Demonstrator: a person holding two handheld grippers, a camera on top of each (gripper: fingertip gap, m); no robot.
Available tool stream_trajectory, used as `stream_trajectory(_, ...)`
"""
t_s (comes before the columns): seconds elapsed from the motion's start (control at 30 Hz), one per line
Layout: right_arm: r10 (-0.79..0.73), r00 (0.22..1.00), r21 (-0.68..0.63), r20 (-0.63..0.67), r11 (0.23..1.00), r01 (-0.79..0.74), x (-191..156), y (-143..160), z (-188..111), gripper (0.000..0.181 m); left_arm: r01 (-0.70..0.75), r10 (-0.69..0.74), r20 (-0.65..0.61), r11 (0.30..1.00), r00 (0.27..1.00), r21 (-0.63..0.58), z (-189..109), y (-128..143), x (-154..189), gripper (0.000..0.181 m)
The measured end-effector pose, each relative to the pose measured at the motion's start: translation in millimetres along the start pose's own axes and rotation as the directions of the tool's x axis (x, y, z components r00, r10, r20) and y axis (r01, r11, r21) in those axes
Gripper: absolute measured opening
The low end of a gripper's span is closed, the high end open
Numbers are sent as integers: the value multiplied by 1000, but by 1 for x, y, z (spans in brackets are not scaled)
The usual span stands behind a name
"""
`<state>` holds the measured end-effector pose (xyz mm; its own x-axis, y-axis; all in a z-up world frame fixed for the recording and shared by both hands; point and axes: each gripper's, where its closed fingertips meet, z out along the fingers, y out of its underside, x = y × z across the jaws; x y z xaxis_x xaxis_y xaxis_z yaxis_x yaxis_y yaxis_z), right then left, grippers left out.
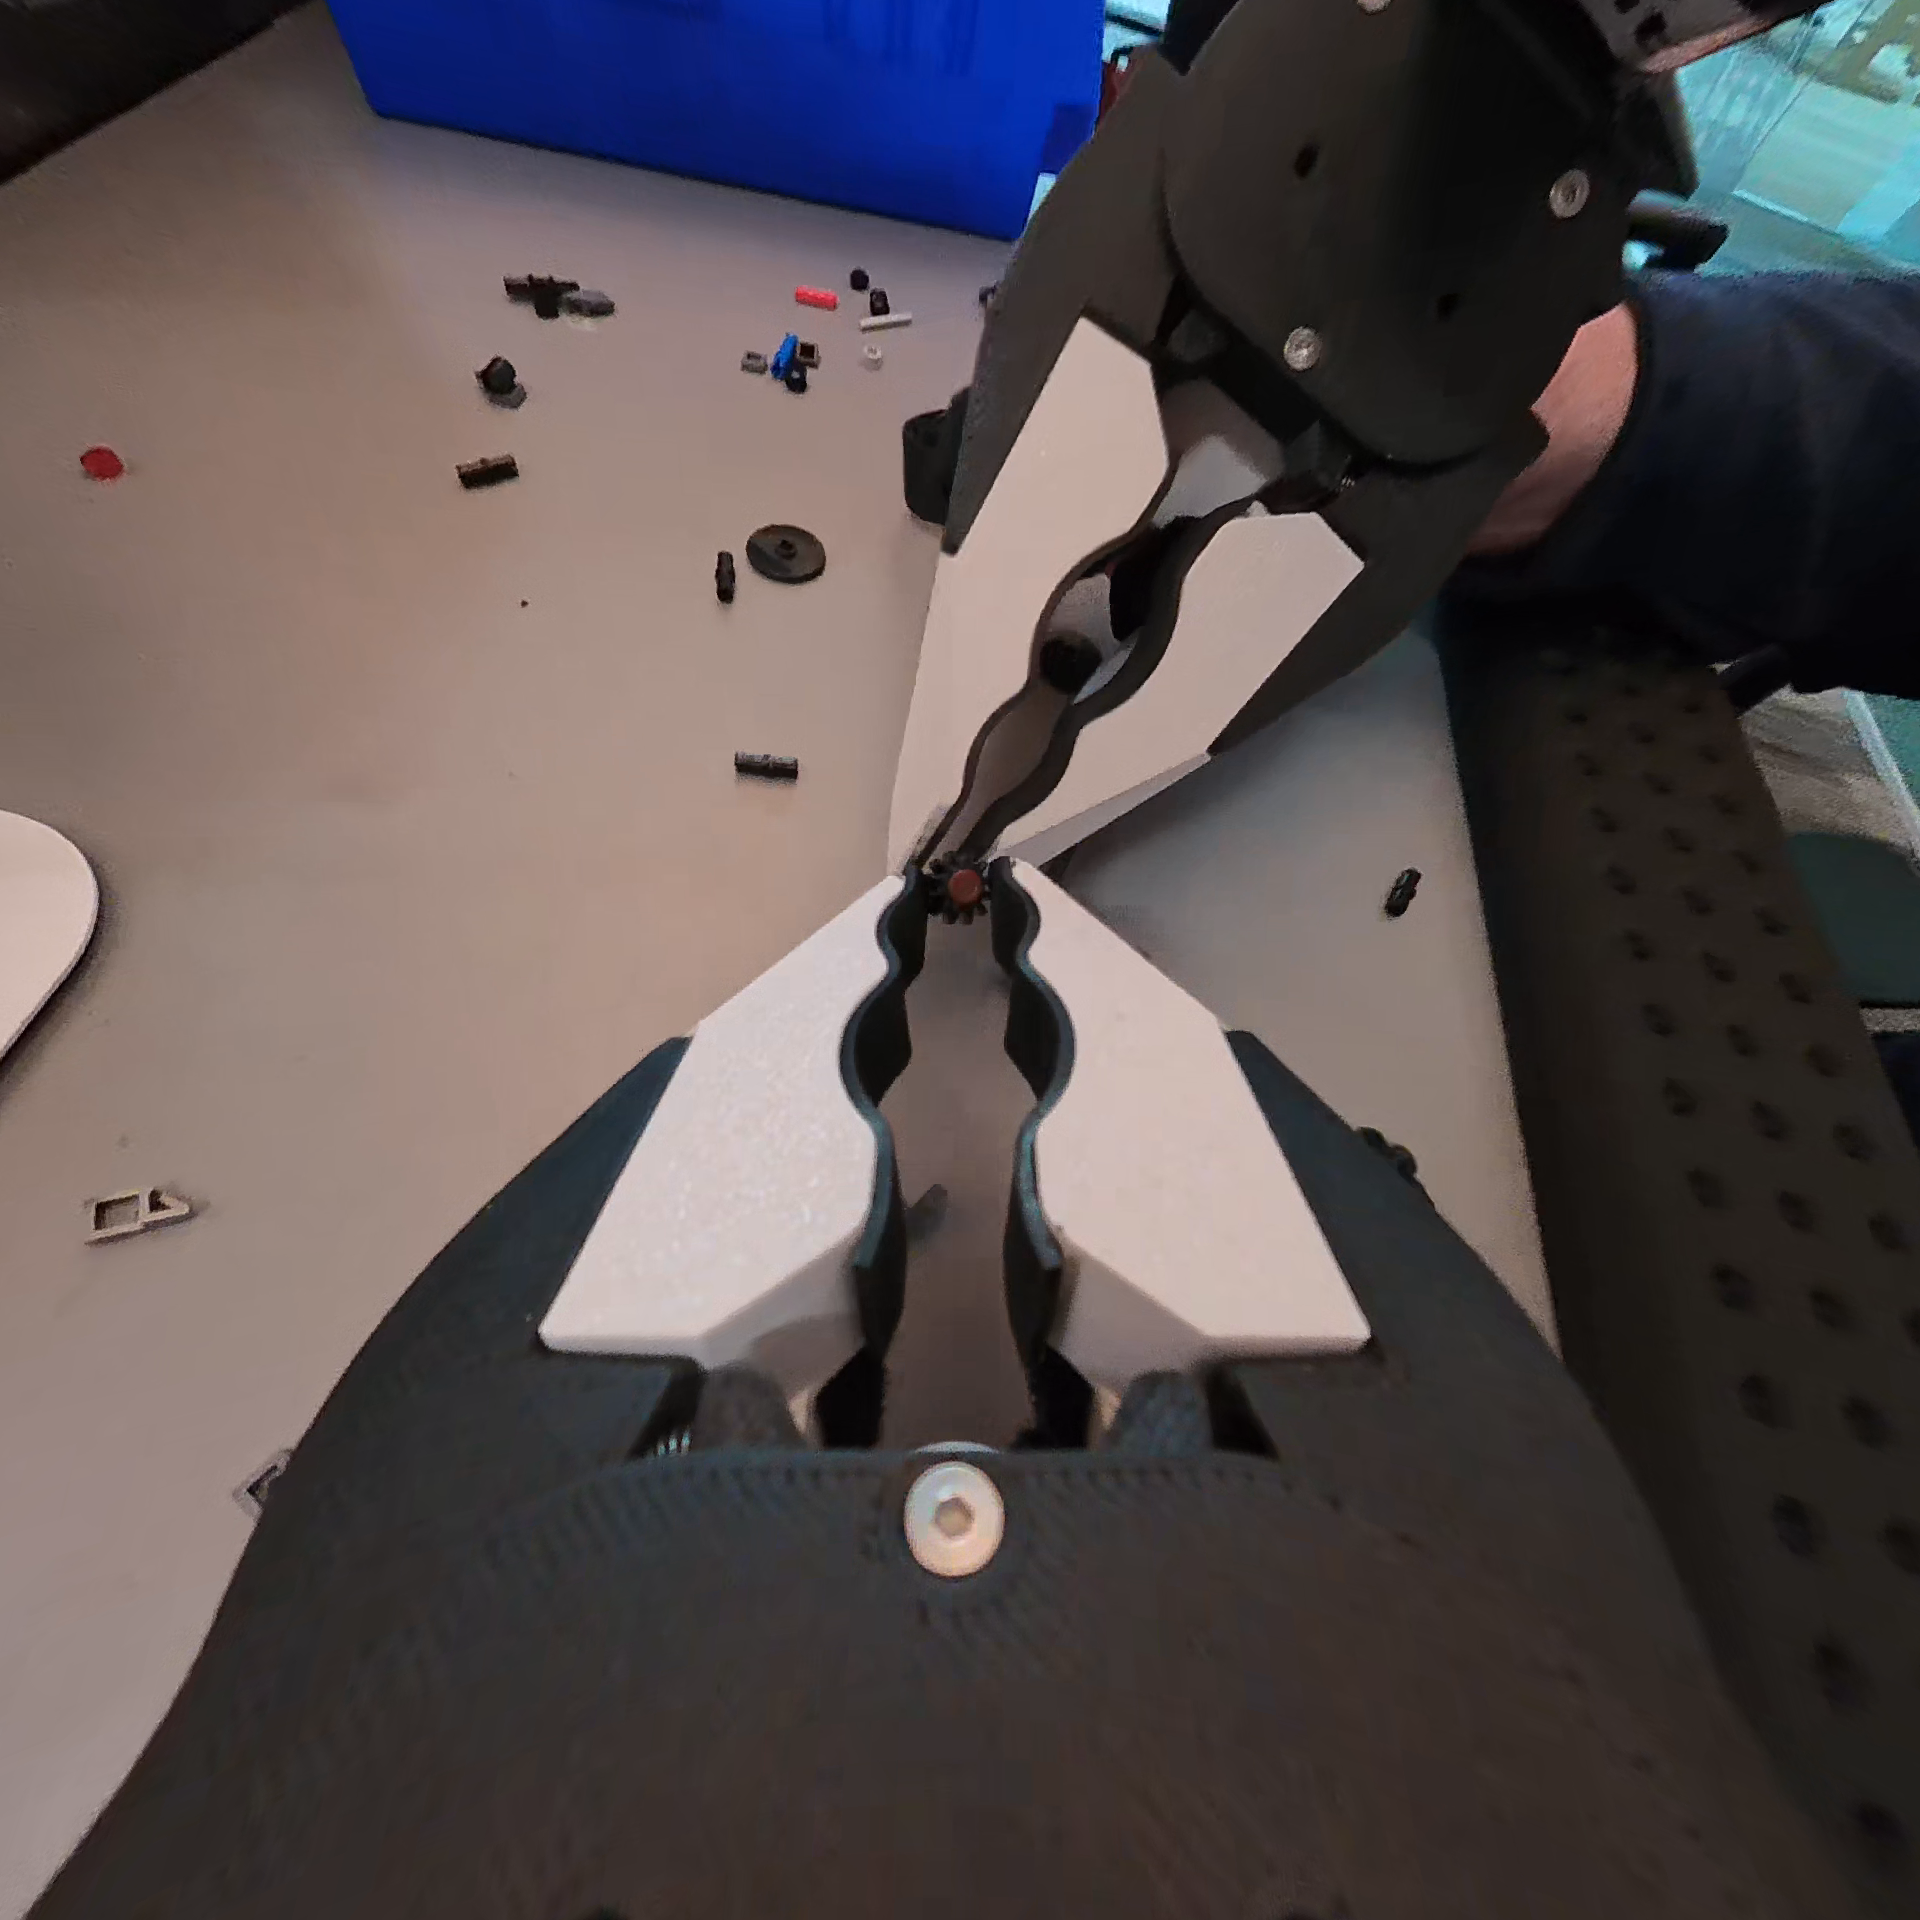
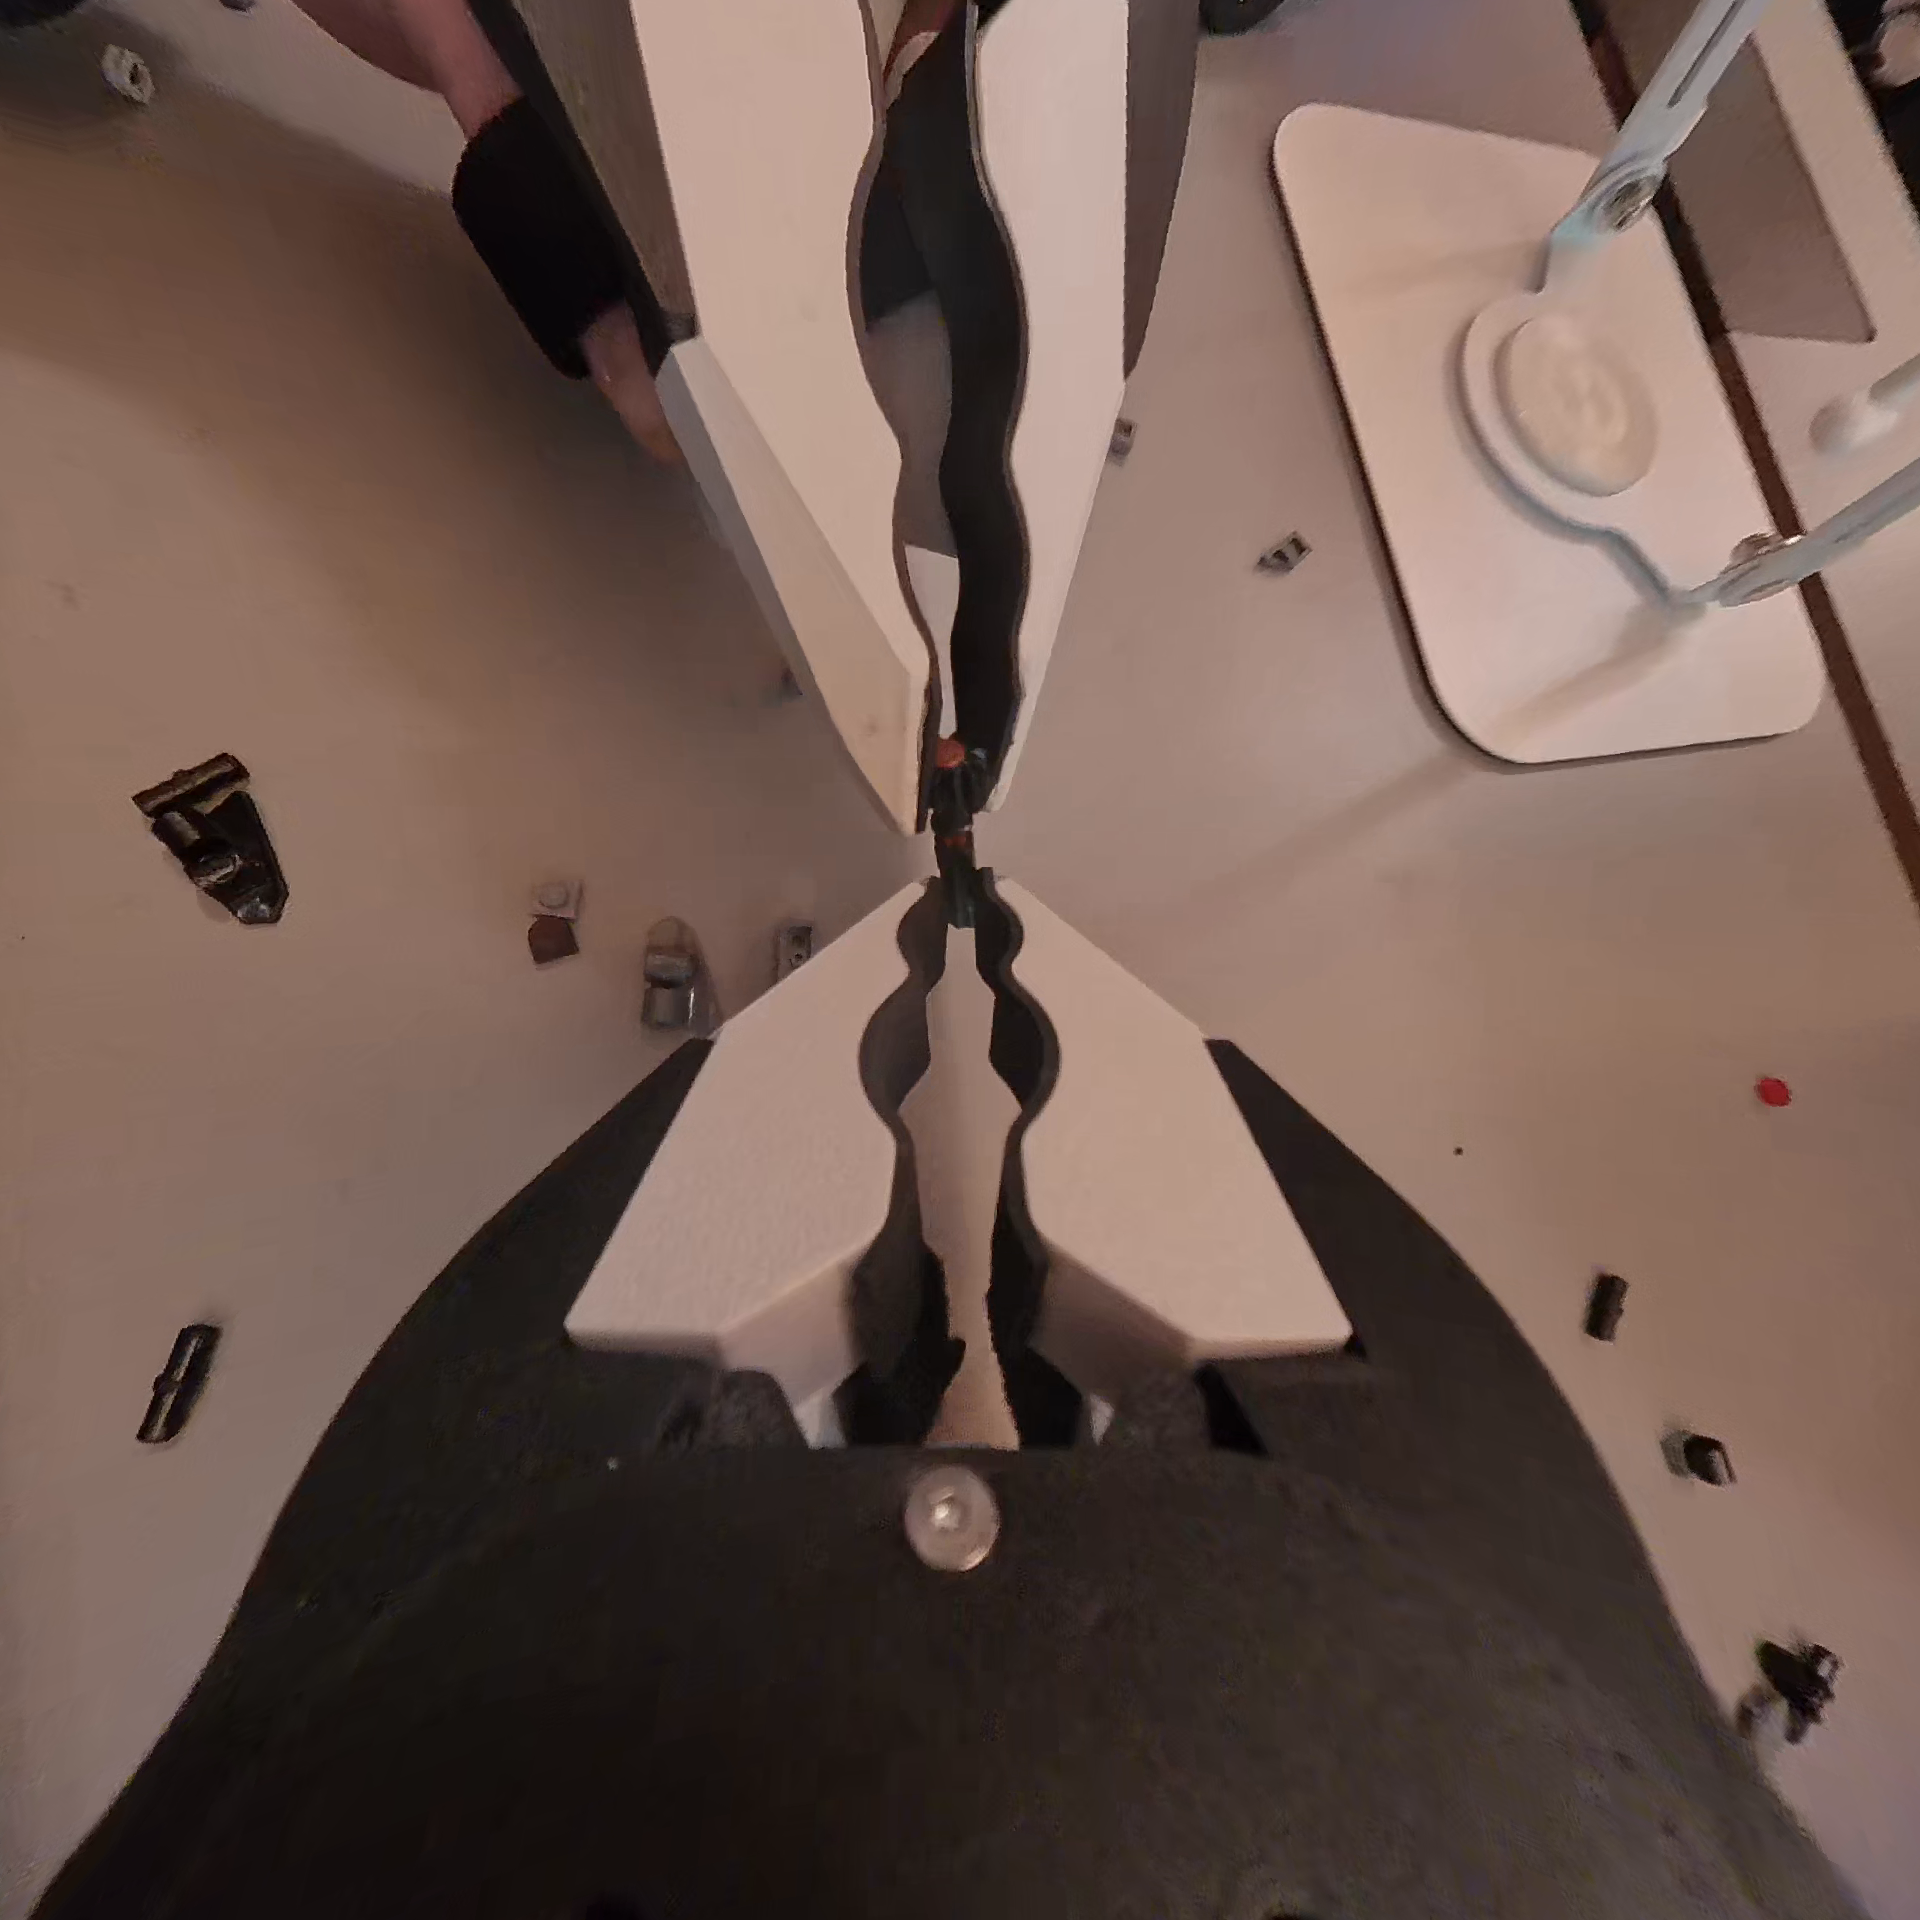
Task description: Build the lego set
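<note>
Gear, loose pieces around, blue bin

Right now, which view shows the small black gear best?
The left wrist view: the gear faces the camera, teeth and red centre visible. In the right wrist view it is edge-on, mostly hidden.

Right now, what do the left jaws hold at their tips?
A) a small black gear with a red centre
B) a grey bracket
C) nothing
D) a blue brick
A: the black gear with a red centre sits pinched at the tips of the left gripper.
</note>
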<state>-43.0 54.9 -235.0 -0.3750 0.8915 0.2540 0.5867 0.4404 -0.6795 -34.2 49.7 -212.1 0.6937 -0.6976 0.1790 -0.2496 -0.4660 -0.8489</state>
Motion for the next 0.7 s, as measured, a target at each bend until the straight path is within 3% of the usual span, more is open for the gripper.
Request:
stream_trajectory(0.27, 92, 992, -42, 86, 995, -88, -5, 10, 10, 2, 14, -15, -17, 998, 1000, -64, 12, 8, -4, 11)
stream_trajectory(0.53, 148, 981, -42, 125, 989, -144, -5, 10, 11, 0, 36, -38, -32, 998, 999, -47, 15, 5, -6, 11)
stream_trajectory(0.7, 170, 979, 15, 116, 985, -173, 5, 3, -3, 0, 29, -30, -38, 998, 999, -49, 15, 6, -4, 11)
